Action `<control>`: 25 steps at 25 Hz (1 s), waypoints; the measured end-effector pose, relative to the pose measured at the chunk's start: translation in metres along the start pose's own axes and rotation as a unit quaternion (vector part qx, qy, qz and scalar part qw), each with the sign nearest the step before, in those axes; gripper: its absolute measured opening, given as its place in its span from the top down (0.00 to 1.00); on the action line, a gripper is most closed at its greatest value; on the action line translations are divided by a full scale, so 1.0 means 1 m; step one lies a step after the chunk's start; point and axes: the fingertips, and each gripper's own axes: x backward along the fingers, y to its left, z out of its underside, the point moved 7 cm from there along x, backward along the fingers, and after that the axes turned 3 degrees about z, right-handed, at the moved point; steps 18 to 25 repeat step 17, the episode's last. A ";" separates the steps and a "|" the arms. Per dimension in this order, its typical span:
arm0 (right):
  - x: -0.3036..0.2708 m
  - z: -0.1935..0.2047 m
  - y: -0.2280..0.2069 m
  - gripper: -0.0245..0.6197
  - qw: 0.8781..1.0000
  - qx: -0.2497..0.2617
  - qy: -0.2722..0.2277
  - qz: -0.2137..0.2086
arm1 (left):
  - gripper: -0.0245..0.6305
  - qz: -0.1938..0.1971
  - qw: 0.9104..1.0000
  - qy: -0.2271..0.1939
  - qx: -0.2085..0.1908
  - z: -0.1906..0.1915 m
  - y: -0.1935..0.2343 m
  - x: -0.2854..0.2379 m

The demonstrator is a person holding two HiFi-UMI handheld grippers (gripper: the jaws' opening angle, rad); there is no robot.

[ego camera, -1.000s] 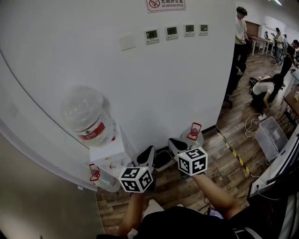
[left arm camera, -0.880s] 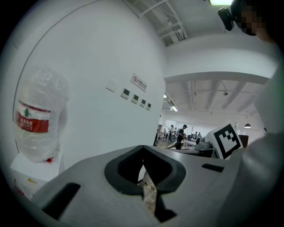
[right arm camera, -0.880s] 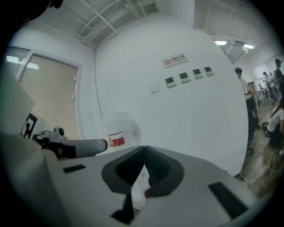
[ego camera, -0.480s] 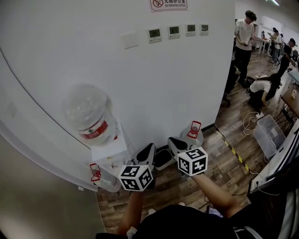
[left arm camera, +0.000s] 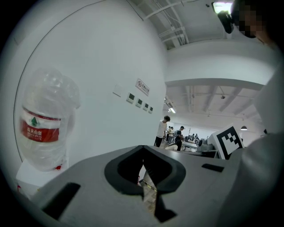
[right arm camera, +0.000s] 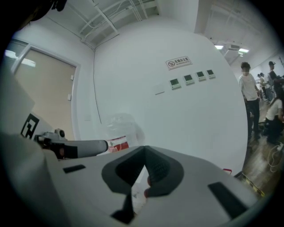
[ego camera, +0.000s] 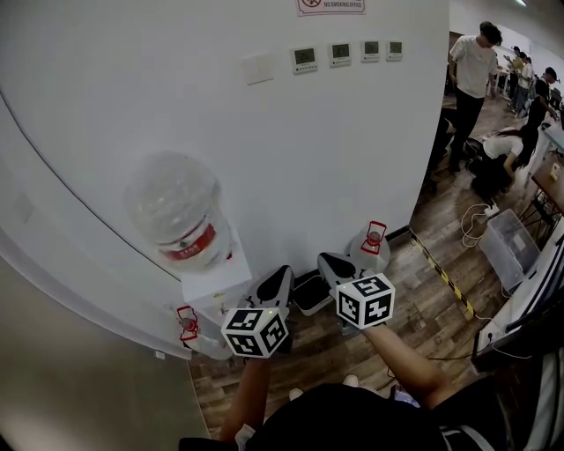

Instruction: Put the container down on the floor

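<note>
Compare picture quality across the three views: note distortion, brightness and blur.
Head view: wide-angle lens bows the wall. Left gripper view: dark circular corners, ceiling lamp glares. Right gripper view: water bottle looks hazy, washed out against white wall.

Above and ahead of the right hand-held gripper (ego camera: 330, 262), four wall panels (ego camera: 340, 53) sit in a row under a red-edged sign (ego camera: 330, 5). To its right runs yellow-black tape (ego camera: 445, 284); farther right are a clear plastic box (ego camera: 504, 251) and a standing person (ego camera: 473, 75).

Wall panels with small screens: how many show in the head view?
4 small-screen wall panels, in one row high on the white wall below the red-and-white sign: leftmost, second, third, rightmost. None looks hidden.
</note>
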 end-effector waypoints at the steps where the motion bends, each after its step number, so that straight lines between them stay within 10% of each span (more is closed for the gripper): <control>1: -0.003 -0.001 0.003 0.92 1.000 0.000 -0.001 0.000 | 0.94 0.002 1.000 0.000 -0.001 -0.001 0.002 0.000; 25: -0.019 -0.002 0.016 0.92 1.000 0.001 0.005 0.004 | 0.94 0.013 1.000 -0.003 0.004 -0.007 0.021 0.004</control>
